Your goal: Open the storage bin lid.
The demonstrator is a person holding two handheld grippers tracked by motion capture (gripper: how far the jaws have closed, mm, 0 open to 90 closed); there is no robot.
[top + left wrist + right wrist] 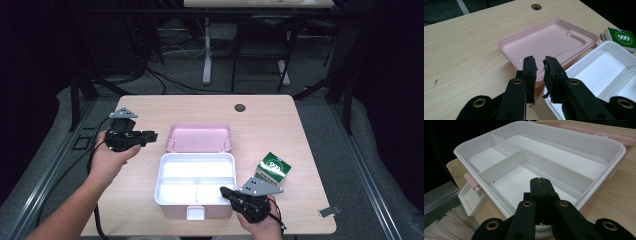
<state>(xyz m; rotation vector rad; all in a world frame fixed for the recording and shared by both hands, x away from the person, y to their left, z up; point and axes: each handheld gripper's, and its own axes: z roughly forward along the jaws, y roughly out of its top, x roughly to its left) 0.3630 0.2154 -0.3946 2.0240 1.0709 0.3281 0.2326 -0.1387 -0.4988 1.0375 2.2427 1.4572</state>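
my left gripper point(539, 65): jaws slightly parted, nothing between, over pink lid point(549, 41) | my right gripper point(541, 185): clenched empty at white box point(584, 147) rim

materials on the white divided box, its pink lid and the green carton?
White divided box: looks like moulded plastic, smooth and semi-gloss, with thin one-piece dividers and rounded corners.
Pink lid: likely the same plastic, with small glints on its inner face.
Green carton: probably printed cardboard, with sharp folded edges and a printed 999 label.
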